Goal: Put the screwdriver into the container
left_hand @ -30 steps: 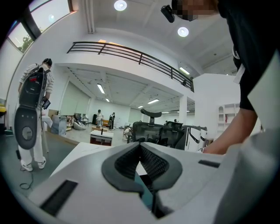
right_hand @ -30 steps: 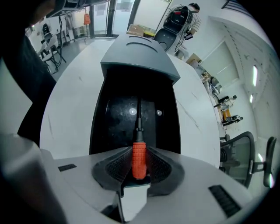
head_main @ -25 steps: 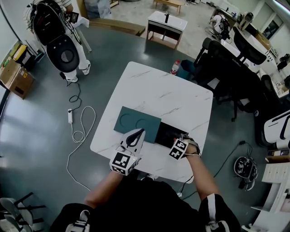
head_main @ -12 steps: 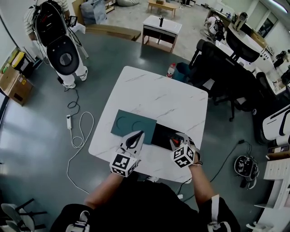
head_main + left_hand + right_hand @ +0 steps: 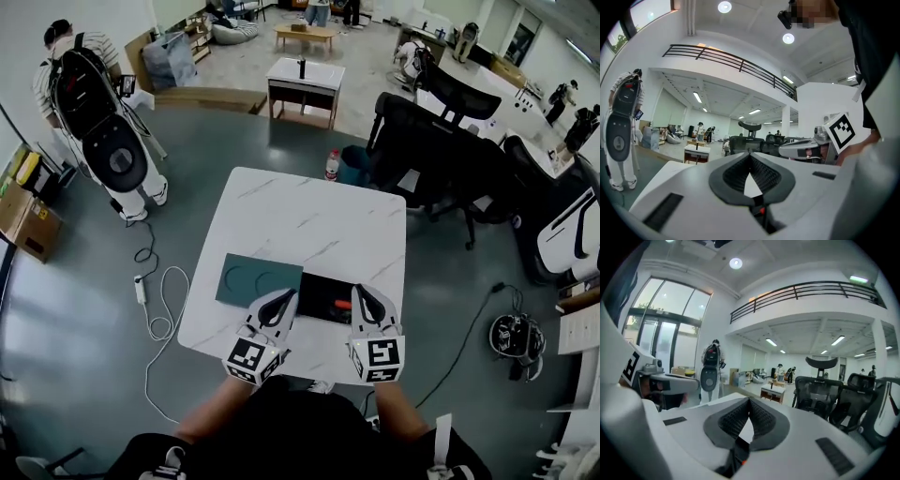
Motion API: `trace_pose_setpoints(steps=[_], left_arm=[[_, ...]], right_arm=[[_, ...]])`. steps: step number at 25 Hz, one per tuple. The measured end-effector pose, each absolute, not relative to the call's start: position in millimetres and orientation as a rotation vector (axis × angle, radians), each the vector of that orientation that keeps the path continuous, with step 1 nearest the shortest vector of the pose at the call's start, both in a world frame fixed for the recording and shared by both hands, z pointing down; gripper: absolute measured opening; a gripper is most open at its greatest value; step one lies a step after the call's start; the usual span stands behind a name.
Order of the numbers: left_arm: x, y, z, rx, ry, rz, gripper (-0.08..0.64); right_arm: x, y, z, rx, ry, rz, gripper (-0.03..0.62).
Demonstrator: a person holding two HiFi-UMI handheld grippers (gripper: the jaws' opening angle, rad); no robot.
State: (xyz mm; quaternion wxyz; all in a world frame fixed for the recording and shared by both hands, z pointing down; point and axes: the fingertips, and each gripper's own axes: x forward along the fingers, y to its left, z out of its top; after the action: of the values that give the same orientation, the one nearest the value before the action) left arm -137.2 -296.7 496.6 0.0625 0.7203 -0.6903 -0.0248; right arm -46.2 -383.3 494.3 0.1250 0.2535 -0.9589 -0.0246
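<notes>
Nearest me, my left claw (image 5: 285,296) is closed, its ribbed pads meeting with nothing between them. My right claw (image 5: 360,292) is closing right down, pad onto pad, and it is empty too. Both sit over the near edge of the white marble table (image 5: 309,220), tips pointing away from me. Just beyond and between the tips lies the black container (image 5: 317,281), and the orange-handled screwdriver (image 5: 342,304) appears to lie inside it, toward its right side, close to my right tips. A teal mat (image 5: 253,278) lies against the container's left side. So I judge the drop made, and the step in hand is getting clear cleanly. I should lift both claws straight up before drawing them back, so neither catches the container's wall, and check that the tool lies flat rather than propped on the rim. Farther off, a bottle (image 5: 331,165) stands on the floor beyond the table, with black office chairs (image 5: 441,141) to its right.
</notes>
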Motion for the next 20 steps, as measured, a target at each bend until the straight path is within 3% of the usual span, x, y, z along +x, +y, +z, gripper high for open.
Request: trace_pose_setpoints(steps=[20], left_arm=[[-116,-303,466,2.257,-2.128,-0.033,0.006]], right_arm=[[7,-390,438,0.973,-2.944,-0.151,0.021]])
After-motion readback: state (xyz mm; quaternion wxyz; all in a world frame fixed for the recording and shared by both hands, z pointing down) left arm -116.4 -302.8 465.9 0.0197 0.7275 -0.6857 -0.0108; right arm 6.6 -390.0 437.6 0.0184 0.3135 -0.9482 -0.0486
